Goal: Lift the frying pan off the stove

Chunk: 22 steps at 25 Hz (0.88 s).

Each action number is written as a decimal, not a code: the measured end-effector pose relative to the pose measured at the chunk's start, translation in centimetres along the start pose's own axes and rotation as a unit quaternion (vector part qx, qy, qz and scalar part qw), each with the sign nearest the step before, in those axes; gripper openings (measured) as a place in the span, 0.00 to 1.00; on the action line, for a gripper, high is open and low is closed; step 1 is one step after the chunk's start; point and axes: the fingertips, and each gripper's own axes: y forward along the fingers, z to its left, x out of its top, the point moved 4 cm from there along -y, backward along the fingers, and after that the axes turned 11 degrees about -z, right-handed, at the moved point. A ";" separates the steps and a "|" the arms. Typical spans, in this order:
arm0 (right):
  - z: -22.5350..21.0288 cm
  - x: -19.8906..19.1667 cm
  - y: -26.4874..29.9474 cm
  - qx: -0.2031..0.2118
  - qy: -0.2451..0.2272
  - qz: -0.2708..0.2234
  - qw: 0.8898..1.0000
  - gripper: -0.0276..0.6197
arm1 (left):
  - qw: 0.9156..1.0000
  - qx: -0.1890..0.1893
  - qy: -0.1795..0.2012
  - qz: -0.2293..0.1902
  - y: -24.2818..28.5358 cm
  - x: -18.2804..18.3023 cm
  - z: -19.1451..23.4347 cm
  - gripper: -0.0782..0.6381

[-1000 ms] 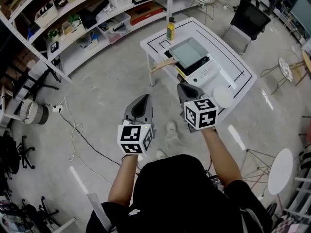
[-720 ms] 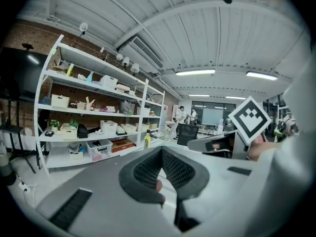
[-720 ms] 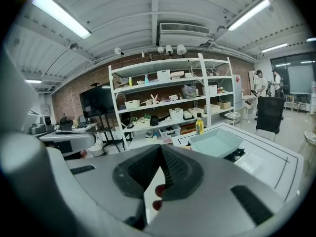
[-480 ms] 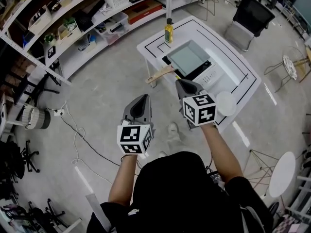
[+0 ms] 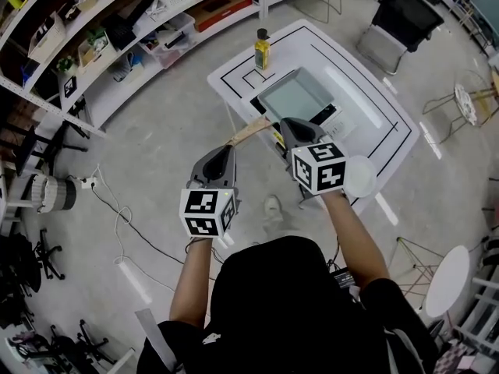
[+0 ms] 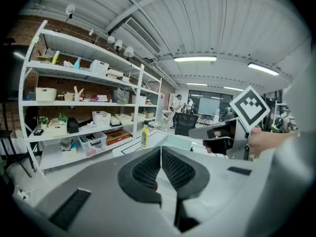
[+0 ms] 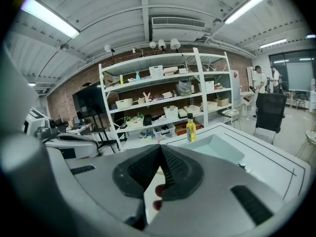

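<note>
A square grey frying pan (image 5: 295, 98) with a wooden handle (image 5: 248, 131) sits on a stove (image 5: 334, 115) on the white table (image 5: 234, 75). The handle points toward the table's near left edge. My left gripper (image 5: 224, 153) hangs over the floor, short of the table, shut with nothing in it. My right gripper (image 5: 287, 125) is just near the handle's base, also shut and empty. The pan shows beyond the meeting pads in the left gripper view (image 6: 178, 142) and the right gripper view (image 7: 220, 147).
A yellow oil bottle (image 5: 262, 50) stands at the table's far corner, behind the pan. A white plate (image 5: 359, 176) lies near the table's front right edge. Shelving with bins (image 5: 117, 37) runs along the left; a black chair (image 5: 404, 15) stands beyond the table.
Both grippers have moved forward toward the table, and the table now lies closer under them. The right gripper's tip has come near the pan handle. Both stay shut.
</note>
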 end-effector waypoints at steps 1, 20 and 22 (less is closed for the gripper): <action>-0.5 0.0 0.3 -0.001 0.001 0.002 1.000 0.05 | 1.000 -0.002 -0.006 0.005 0.6 0.0 0.1 0.12; -6.5 -0.8 5.3 0.001 0.011 0.038 0.999 0.05 | 0.977 -0.093 0.102 0.163 10.4 -4.0 2.1 0.39; -7.1 -0.9 5.6 0.000 0.014 0.040 0.999 0.05 | 0.969 -0.105 0.119 0.188 11.2 -4.6 2.2 0.41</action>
